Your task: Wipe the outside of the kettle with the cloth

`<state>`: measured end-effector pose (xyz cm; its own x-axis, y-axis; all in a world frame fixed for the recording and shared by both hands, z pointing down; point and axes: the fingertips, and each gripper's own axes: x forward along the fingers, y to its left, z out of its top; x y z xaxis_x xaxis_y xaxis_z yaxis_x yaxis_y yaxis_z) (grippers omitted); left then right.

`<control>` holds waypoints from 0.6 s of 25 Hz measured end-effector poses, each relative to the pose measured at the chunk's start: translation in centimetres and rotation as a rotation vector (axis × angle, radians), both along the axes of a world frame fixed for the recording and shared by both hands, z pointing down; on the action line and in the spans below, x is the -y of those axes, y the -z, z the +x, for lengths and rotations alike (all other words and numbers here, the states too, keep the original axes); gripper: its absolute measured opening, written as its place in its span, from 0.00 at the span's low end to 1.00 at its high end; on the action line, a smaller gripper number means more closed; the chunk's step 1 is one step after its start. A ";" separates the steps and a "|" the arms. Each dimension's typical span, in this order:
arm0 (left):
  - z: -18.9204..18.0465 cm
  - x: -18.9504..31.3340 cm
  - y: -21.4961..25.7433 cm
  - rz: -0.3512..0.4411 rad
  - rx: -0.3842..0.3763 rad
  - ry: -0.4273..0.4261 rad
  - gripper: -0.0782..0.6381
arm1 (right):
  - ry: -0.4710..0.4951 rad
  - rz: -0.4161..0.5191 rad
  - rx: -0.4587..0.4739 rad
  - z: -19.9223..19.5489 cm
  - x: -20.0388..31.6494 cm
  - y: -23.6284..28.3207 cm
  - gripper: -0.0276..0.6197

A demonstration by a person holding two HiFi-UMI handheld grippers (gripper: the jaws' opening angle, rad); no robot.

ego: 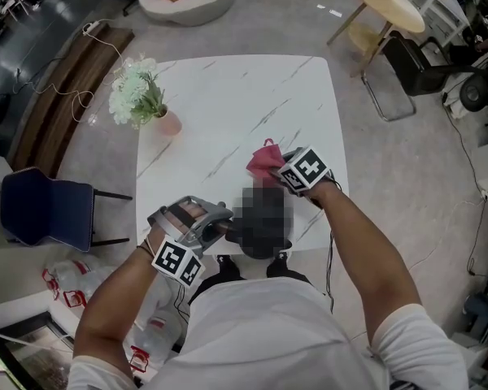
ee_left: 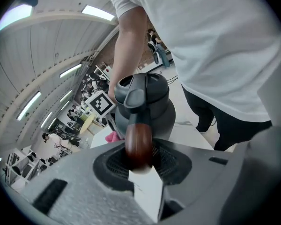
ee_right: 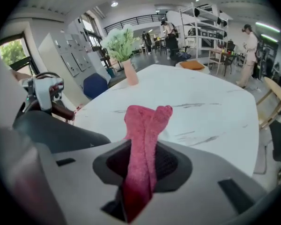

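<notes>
Left gripper (ee_left: 139, 159) is clamped on the brown handle (ee_left: 138, 144) of the dark kettle (ee_left: 147, 104), at the table's (ego: 228, 104) near edge. Right gripper (ee_right: 140, 175), angled steeply down just beside the kettle, pinches the pink cloth (ee_right: 143, 135).

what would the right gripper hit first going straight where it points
Likely the table: the right gripper, shut on the pink cloth, points down at its top, so the cloth's end lands first. The kettle sits aside.
</notes>
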<state>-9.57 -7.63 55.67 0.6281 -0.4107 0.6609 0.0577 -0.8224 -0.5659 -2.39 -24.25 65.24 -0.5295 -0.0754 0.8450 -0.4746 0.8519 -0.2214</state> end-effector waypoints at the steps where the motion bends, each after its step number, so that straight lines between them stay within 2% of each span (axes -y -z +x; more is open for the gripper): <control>1: -0.2 0.3 -0.2 -0.008 -0.006 0.008 0.26 | -0.027 0.017 0.032 0.1 0.5 0.7 0.21; 4: -0.6 0.9 -0.8 -0.045 -0.017 0.030 0.26 | -0.101 0.066 0.141 0.8 1.3 3.6 0.21; 9: -0.8 2.4 -1.3 -0.165 -0.034 0.074 0.26 | -0.262 0.122 0.285 3.9 1.5 8.0 0.21; 15: -0.9 4.0 -1.9 -0.295 -0.036 0.124 0.27 | -0.420 0.158 0.402 7.4 -0.2 11.3 0.21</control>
<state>-10.46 -11.65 57.53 0.6106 -0.2796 0.7410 -0.0690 -0.9508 -0.3019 5.03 -24.00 53.94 -0.7027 -0.4554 0.5466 -0.6831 0.6467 -0.3393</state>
